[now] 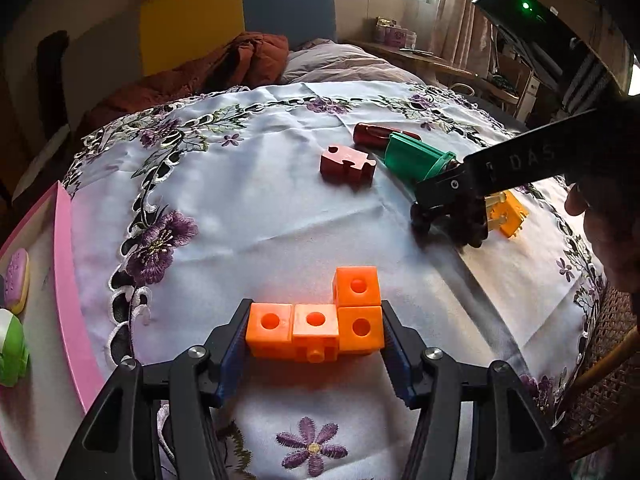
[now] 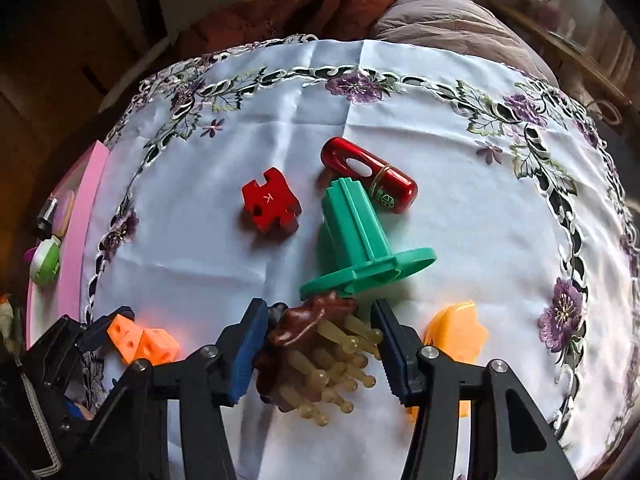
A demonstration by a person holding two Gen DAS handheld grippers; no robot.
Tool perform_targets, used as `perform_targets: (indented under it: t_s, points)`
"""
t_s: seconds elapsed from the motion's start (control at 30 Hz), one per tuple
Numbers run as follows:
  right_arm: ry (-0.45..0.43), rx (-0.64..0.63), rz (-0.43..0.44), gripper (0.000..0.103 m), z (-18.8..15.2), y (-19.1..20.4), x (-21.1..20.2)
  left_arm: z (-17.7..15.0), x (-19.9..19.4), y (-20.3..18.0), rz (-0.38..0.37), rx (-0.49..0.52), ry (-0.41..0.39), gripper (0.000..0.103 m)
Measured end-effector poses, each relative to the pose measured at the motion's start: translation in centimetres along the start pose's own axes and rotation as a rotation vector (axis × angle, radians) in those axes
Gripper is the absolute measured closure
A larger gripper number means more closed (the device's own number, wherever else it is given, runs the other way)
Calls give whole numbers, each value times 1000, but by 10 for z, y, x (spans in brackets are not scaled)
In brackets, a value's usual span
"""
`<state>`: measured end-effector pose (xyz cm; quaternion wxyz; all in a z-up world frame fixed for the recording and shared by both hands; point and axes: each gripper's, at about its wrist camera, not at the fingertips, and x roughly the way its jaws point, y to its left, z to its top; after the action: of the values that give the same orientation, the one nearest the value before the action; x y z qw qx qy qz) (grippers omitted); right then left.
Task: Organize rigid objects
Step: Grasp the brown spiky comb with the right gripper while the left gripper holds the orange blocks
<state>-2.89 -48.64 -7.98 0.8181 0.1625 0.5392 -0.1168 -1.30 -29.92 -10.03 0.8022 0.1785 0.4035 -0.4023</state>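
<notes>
Fingers of the left gripper (image 1: pixel 316 340) stand on both sides of an orange plastic piece made of four joined cubes with round holes (image 1: pixel 320 326); both blue pads touch its ends, so it is gripped, low over the bench covered with a white cloth embroidered with purple flowers (image 1: pixel 248 208). At the far left a pink tray (image 1: pixel 66 280) lies at the edge of the bench with small toys in it. Near the middle of the cloth rests a dark red puzzle-shaped block (image 2: pixel 270 202), then a green plastic piece with a ribbed body and a round flange (image 2: pixel 360 240), lying on its side and touching a shiny red metal capsule (image 2: pixel 368 174) behind it. Further right, the right gripper (image 2: pixel 318 354) has its fingers around a brown toy with many pale yellowish pegs (image 2: pixel 320 352); the left pad touches it, but whether the right pad does, I cannot tell. Just beside it, to the right, lies a yellow-orange plastic block (image 2: pixel 456 336).
</notes>
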Motion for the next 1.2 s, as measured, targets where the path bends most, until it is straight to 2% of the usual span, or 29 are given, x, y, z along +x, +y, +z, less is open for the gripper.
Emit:
perform_targets:
  t_s: [0.23, 0.4, 0.7, 0.9, 1.07, 1.2]
  points:
    - [7, 95, 80, 48, 1, -19, 0, -1, -4, 1, 4, -13, -1, 43]
    - [24, 71, 44, 42, 0, -12, 6, -1, -6, 3, -3, -27, 6, 43]
    - [18, 21, 14, 42, -2, -5, 8, -1, -12, 5, -6, -44, 5, 43]
    - [20, 24, 17, 42, -2, -6, 9, 5, -39, 11, -24, -63, -57, 43]
    - [12, -5, -9, 42, -3, 0, 8, 16, -71, 36, -40, -143, -116, 43]
    - [11, -5, -10, 42, -2, 0, 8, 26, -84, 81, -21, -267, -116, 43]
